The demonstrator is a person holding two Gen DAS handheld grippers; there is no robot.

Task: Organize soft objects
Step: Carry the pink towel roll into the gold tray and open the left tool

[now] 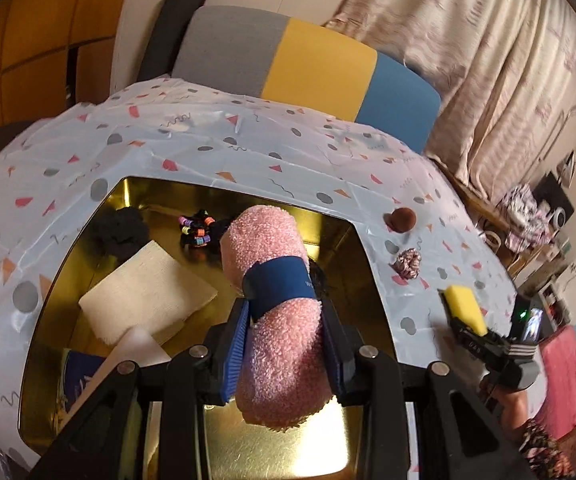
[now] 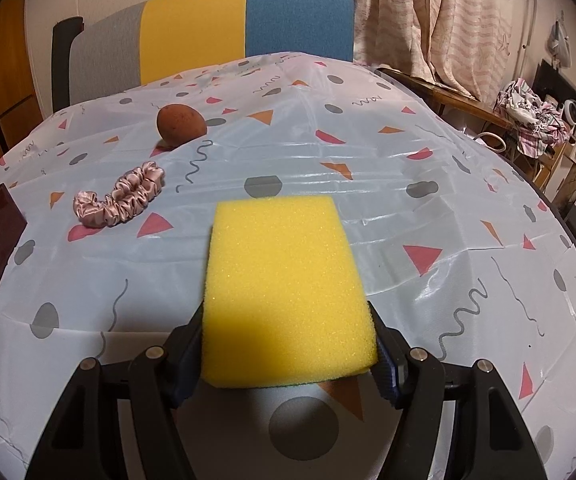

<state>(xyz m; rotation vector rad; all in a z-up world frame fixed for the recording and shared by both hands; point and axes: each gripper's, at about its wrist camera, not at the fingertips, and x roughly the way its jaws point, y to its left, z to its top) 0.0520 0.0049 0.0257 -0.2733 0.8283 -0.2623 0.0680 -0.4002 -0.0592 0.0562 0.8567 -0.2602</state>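
The left gripper (image 1: pixel 284 340) has its jaws clamped on a rolled pink towel (image 1: pixel 276 304) bound by a blue band (image 1: pixel 282 282); the roll fills the centre of the left wrist view and sticks out forward over a gold tray (image 1: pixel 128 190). Inside the tray, left of the roll, lies a folded cream cloth (image 1: pixel 148 294), with a black fabric bundle (image 1: pixel 122 228) toward the tray's far left corner and a cluster of small multicoloured hair ties (image 1: pixel 196 230) just behind the roll's far end. A white sheet and something dark blue sit at the tray's lower left, too cropped to identify.

The right gripper (image 2: pixel 289 344) has its jaws pressed against the two sides of a yellow sponge (image 2: pixel 284 284), held flat in the middle of the right wrist view above the counter (image 2: pixel 427 220), which is covered with a pale cloth patterned in triangles, dots and squiggles. The same gripper (image 1: pixel 463 312) and sponge (image 1: pixel 463 306) appear at the right edge of the left wrist view, right of the tray.

On the counter, in the left half of the right wrist view, a pink satin scrunchie (image 2: pixel 122 198) lies beyond the sponge, and a brown egg-shaped object (image 2: pixel 180 120) rests farther back, well apart from it. A chair back (image 2: pixel 228 24) in grey, yellow and blue stands behind the counter, with curtains (image 2: pixel 427 20) at upper right.
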